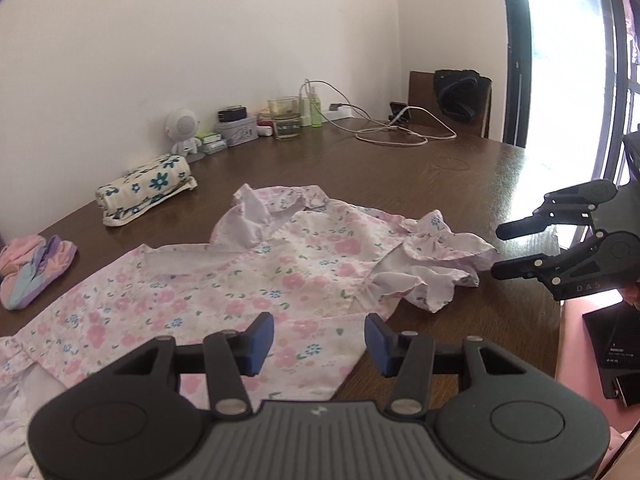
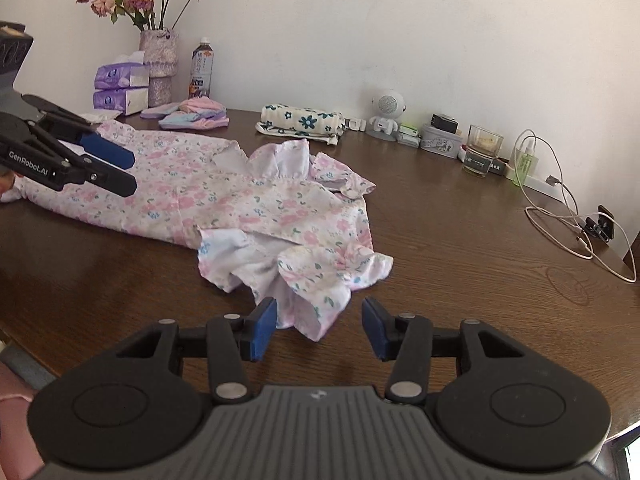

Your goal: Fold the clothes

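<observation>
A pink floral child's garment (image 1: 248,280) lies spread on the brown wooden table (image 1: 400,172), collar at the far end and ruffled sleeves out to the sides. My left gripper (image 1: 320,344) hovers open over the garment's body, with nothing between its blue pads. In the right wrist view the garment (image 2: 240,200) stretches away to the left, and its near ruffled sleeve (image 2: 312,280) ends just in front of my right gripper (image 2: 319,328), which is open and not pressing on the cloth. Each gripper shows in the other's view: the right gripper (image 1: 498,251) beside the sleeve, the left gripper (image 2: 130,174) above the skirt end.
A folded blue-flowered cloth (image 2: 302,120) and a pastel bundle (image 2: 196,114) lie near the wall. A vase (image 2: 158,68), tissue packs (image 2: 120,88), a bottle (image 2: 201,68), a toy speaker (image 2: 386,112), a glass (image 2: 482,150) and charging cables (image 2: 568,216) line the back. A chair (image 1: 448,100) stands at the table's far end.
</observation>
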The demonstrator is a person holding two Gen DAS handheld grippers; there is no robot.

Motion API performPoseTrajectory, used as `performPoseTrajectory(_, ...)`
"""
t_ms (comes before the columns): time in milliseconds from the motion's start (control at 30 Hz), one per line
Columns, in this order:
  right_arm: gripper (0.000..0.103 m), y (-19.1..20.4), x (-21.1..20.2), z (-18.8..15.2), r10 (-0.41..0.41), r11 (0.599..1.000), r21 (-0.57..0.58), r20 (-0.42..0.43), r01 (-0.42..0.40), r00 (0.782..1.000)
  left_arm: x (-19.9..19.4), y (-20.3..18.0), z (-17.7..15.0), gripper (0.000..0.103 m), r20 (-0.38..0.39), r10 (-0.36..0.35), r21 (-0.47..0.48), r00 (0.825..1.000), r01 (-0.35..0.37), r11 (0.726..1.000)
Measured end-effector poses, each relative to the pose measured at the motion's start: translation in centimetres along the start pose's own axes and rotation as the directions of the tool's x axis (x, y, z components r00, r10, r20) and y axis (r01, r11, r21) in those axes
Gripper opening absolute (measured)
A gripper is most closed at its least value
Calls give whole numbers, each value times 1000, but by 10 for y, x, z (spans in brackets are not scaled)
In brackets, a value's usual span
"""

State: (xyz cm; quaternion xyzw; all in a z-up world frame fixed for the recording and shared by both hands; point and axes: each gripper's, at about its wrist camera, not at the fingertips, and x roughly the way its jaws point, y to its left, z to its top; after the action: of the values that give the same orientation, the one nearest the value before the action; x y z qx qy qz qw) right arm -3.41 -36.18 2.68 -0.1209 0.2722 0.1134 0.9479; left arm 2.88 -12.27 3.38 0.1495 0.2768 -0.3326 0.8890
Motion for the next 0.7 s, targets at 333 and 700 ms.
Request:
performPoseTrajectory(333, 48, -16, 10, -5, 0, 985, -172, -15, -2, 1000, 37, -35, 14, 49, -71, -4, 144, 997, 14, 989)
performPoseTrajectory(700, 48, -42, 11, -6, 9, 956, -292, 0, -9, 1000, 54, -45, 23, 49, -96, 24, 193, 995, -5, 981)
